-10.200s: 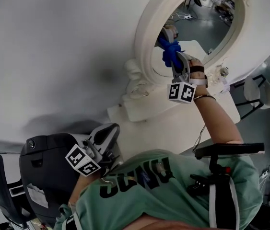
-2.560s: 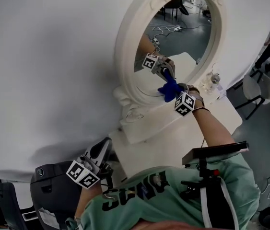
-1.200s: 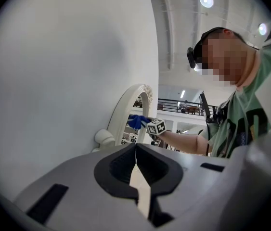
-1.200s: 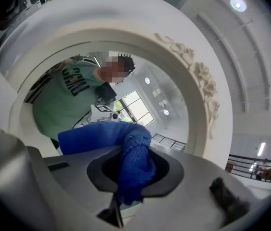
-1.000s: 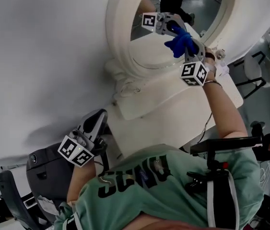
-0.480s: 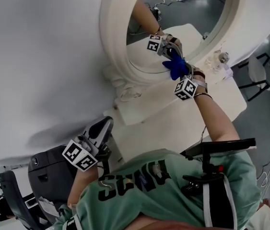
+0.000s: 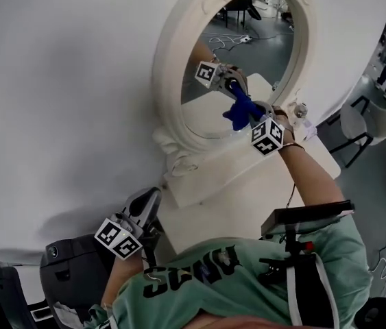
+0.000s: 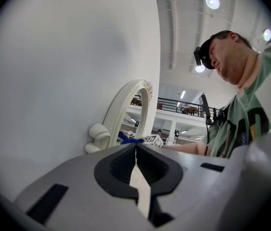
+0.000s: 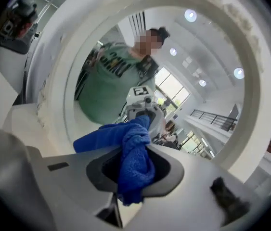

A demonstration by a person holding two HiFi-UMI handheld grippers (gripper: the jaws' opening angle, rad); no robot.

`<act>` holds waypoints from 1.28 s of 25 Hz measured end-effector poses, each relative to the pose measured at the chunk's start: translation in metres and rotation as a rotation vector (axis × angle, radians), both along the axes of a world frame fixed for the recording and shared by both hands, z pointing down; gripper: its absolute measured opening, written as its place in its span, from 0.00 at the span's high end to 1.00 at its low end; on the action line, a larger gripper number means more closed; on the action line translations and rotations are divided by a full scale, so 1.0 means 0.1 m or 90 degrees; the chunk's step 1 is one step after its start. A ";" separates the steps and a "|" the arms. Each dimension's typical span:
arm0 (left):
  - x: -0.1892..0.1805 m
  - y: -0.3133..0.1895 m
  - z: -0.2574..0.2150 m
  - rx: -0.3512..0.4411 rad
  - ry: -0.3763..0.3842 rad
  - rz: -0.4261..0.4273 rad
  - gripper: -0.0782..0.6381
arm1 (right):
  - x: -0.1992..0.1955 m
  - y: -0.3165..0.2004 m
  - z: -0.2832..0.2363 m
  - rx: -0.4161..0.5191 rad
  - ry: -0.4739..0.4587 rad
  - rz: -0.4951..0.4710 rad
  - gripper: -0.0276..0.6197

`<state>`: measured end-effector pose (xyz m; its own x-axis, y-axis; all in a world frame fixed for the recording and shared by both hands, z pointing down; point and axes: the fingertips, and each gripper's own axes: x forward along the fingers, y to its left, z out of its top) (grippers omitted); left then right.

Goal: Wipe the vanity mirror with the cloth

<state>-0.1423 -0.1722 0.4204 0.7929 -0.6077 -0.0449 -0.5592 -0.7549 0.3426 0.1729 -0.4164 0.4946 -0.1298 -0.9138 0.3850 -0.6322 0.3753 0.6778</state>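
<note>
Against the mirror (image 7: pixel 264 53), the cloth (image 9: pixel 134 163) sits clamped in the right tool (image 9: pixel 142 150).

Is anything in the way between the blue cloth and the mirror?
No, nothing visible is. The right gripper holds the blue cloth right up at the glass of the mirror, where the cloth meets its own reflection.

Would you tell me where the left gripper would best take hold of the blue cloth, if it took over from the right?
Probably the loose flap of the blue cloth that sticks out sideways past the right gripper, approached from that open side. The rest is bunched between the right fingers, so only the flap is free. The left gripper is shut and would have to open first.
</note>
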 end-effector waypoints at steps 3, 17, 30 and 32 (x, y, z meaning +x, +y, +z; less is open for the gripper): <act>-0.09 0.01 -0.06 0.015 0.009 -0.009 0.87 | 0.04 -0.06 -1.45 0.169 -0.035 -0.004 0.84; -0.37 0.11 -0.14 0.031 0.039 -0.032 0.87 | 0.18 -0.03 -3.95 0.448 -0.079 0.082 0.83; -0.20 0.07 -0.11 0.028 0.045 -0.010 0.87 | 0.19 -0.09 -3.87 0.457 -0.035 0.100 0.84; -0.14 0.12 -0.08 0.017 0.041 -0.004 0.87 | 0.19 -0.09 -3.63 0.442 -0.008 0.101 0.84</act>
<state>-0.1565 -0.1602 0.4127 0.7837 -0.6108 -0.1124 -0.5414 -0.7606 0.3582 0.1922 -0.4249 0.1311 0.0243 -0.9558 -0.2930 -0.6528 -0.2371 0.7195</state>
